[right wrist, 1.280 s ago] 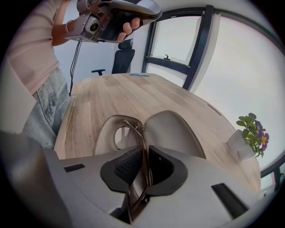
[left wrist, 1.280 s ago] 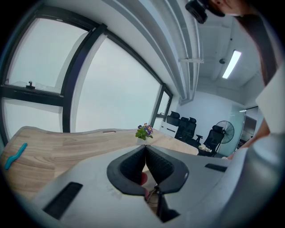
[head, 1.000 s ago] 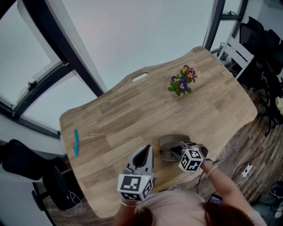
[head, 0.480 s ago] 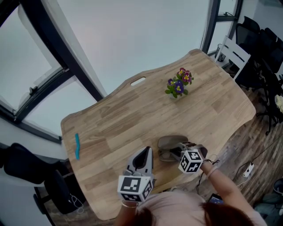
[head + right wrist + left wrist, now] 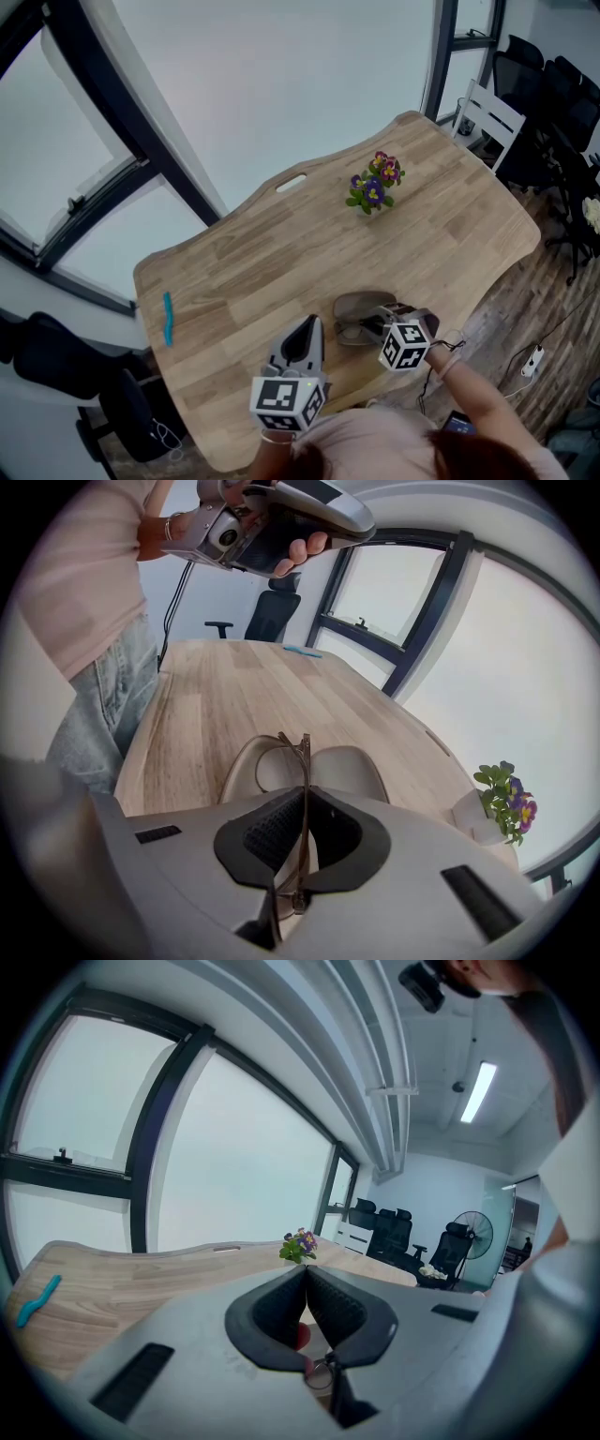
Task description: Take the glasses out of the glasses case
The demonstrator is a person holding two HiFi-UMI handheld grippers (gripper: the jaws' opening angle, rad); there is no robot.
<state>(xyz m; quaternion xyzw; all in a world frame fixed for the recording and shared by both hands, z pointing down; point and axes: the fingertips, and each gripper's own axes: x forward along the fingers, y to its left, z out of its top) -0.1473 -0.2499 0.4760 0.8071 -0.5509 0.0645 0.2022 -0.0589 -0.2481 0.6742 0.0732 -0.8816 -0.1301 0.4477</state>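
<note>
The open grey-brown glasses case (image 5: 358, 306) lies near the table's front edge. In the right gripper view its two halves (image 5: 351, 765) spread out just past the jaws. My right gripper (image 5: 304, 803) is shut on the glasses (image 5: 302, 757), gripping the thin brown frame edge-on, with one lens rim over the case's left half. In the head view the right gripper (image 5: 381, 324) sits right at the case. My left gripper (image 5: 302, 339) is held up to the left of the case, apart from it. Its jaws (image 5: 307, 1275) are shut with nothing between them.
The wooden table (image 5: 281, 253) has a small pot of purple and yellow flowers (image 5: 372, 189) at the back and a teal object (image 5: 168, 319) near its left edge. Office chairs (image 5: 553, 103) stand off to the right. A cable lies on the floor (image 5: 530, 356).
The head view has drifted slightly, so the table sits a bit lower and further left. Both grippers keep their places, the right one still on the glasses at the case.
</note>
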